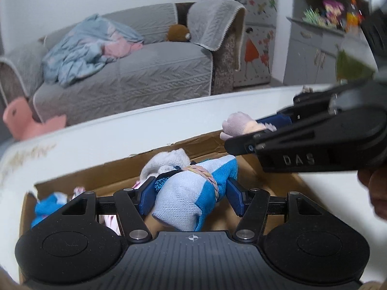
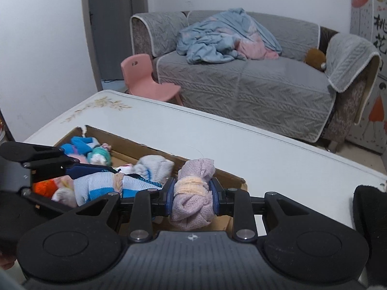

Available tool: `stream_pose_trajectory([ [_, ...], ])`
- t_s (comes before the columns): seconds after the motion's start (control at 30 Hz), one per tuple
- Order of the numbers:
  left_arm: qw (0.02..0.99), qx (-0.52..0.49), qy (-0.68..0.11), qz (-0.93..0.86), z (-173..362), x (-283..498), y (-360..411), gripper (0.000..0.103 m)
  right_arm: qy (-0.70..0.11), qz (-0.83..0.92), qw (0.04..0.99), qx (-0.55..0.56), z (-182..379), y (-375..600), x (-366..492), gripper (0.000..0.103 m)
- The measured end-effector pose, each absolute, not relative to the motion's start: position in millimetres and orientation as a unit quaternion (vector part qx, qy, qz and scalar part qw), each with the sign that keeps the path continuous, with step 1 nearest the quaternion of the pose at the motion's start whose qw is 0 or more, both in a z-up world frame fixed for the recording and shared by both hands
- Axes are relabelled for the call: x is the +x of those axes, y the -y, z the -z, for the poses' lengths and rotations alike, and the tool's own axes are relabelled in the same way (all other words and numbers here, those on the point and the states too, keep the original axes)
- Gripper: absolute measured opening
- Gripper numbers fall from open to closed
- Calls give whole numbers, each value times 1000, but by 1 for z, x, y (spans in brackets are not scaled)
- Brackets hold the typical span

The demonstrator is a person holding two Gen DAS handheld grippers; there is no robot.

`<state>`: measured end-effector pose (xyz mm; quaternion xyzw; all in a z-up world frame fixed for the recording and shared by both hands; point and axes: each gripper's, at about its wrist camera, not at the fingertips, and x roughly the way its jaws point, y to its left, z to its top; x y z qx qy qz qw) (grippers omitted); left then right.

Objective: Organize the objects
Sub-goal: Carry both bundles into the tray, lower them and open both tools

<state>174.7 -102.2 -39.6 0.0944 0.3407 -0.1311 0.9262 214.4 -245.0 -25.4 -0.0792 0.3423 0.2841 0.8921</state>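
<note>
My left gripper (image 1: 191,189) is shut on a rolled blue-and-white sock bundle (image 1: 188,200) and holds it over an open cardboard box (image 1: 116,169). In the right wrist view the same bundle (image 2: 101,186) hangs above the box (image 2: 135,145), between the fingers of the left gripper (image 2: 96,189). My right gripper (image 2: 192,193) is shut on a lilac sock bundle (image 2: 193,207) with a peach band, at the box's right end. From the left wrist view that lilac bundle (image 1: 238,124) shows in the right gripper (image 1: 251,130), beyond the box's far wall.
The box stands on a white table (image 2: 241,140) and holds several rolled socks: blue (image 2: 79,142), green (image 2: 101,155), orange (image 2: 44,187) and whitish (image 2: 154,166). Beyond the table are a pink child's chair (image 2: 150,82) and a grey sofa (image 2: 254,91) with a blue blanket.
</note>
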Motion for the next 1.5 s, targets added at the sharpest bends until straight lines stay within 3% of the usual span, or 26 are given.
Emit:
stream_pose_trajectory([
  [0.3, 913, 225, -311, 136, 54, 170, 144, 71, -354, -282, 887, -90, 32, 235, 226, 31],
  [0.63, 913, 173, -341, 141, 56, 177, 136, 79, -360, -285, 883, -100, 28, 234, 224, 40],
  [0.7, 914, 166, -344, 139, 55, 178, 134, 79, -359, -284, 883, -102, 27, 234, 223, 50],
  [1.13, 904, 78, -407, 100, 39, 172, 104, 88, -366, -289, 877, -117, 18, 234, 219, 62],
  [1.2, 902, 61, -417, 92, 35, 170, 96, 89, -366, -296, 874, -121, 17, 231, 216, 68],
  [1.5, 909, 51, -408, 70, 16, 163, 83, 90, -357, -305, 873, -132, 7, 224, 201, 70],
])
